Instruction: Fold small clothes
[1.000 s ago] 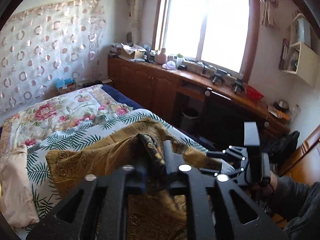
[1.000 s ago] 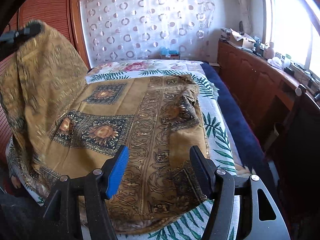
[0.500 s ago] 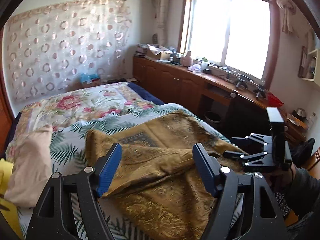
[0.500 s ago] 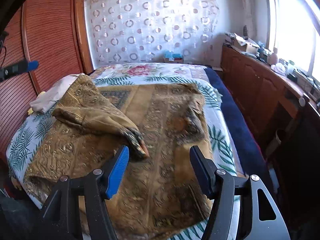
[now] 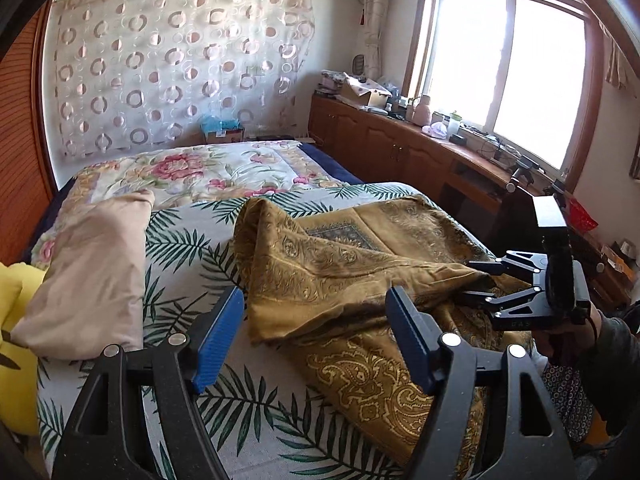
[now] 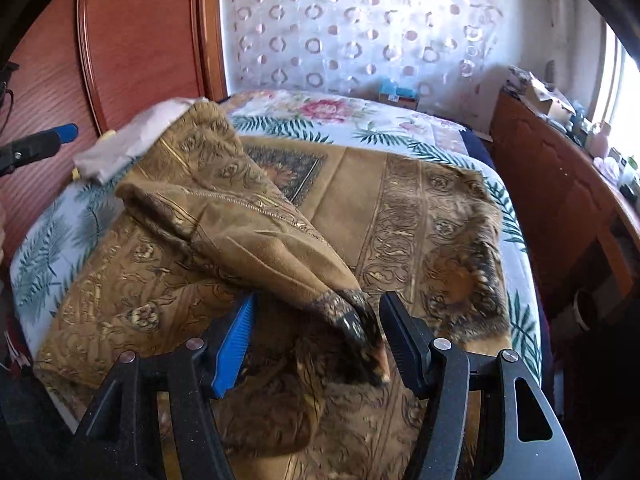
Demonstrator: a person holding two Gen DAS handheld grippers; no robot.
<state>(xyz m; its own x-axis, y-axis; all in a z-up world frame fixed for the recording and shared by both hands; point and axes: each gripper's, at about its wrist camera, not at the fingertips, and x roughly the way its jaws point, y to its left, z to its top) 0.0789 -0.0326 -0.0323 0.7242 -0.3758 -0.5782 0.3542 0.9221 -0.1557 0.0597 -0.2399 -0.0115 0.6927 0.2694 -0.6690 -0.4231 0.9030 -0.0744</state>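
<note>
left gripper (image 5: pixel 312 336): jaws wide, holding nothing, lower centre of frame | cloth (image 5: pixel 360 280): mid-frame on bed (image 5: pixel 192 248), loosely half-folded | right gripper (image 6: pixel 316 340): jaws apart around dark corner, no squeeze visible | step: first fold dropped | next: pinch corner, flatten fold

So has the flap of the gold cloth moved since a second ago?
Yes. The flap has dropped out of the air near the wardrobe and lies folded toward the right gripper, its tip between the open jaws.
</note>
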